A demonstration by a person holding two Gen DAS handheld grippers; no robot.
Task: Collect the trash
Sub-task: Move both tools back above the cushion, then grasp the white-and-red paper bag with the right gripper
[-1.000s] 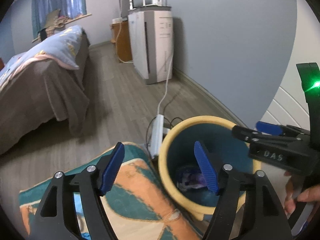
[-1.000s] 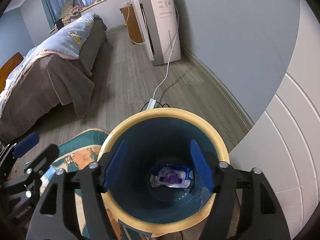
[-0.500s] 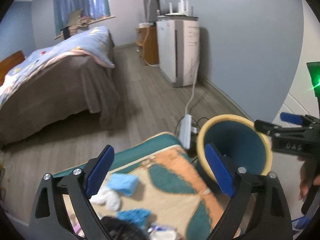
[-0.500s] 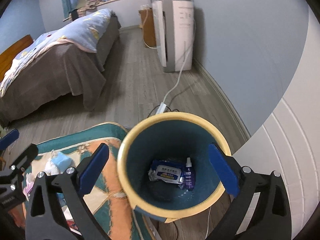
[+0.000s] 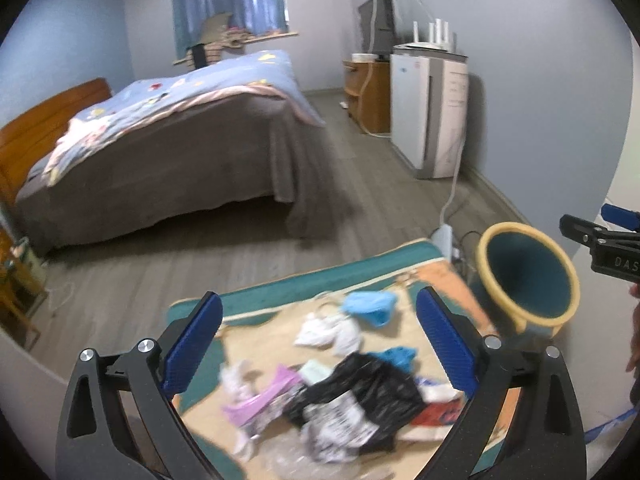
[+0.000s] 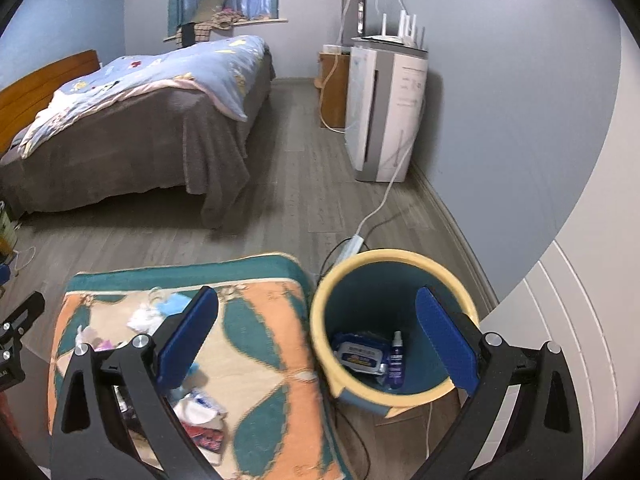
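A teal bin with a yellow rim [image 6: 396,268] stands on the floor right of a patterned rug [image 6: 260,344]; it also shows in the left wrist view [image 5: 528,276]. Inside lie a wipes pack [image 6: 358,354] and a purple spray bottle [image 6: 396,360]. Trash lies on the rug: a black plastic bag [image 5: 360,384], white tissues [image 5: 328,330], blue crumpled pieces [image 5: 370,304], a pink scrap [image 5: 260,398]. My left gripper [image 5: 320,344] is open and empty above the trash pile. My right gripper [image 6: 316,338] is open and empty above the bin's left rim.
A bed [image 5: 168,140] with a blue quilt stands at the back left. A white appliance [image 6: 384,112] and a wooden cabinet [image 5: 370,94] stand along the right wall. A power strip [image 6: 352,246] and cables lie on the floor behind the bin.
Both grippers have pulled back and up from the bin. The left has swung left over the trash pile on the rug. Both stay open.
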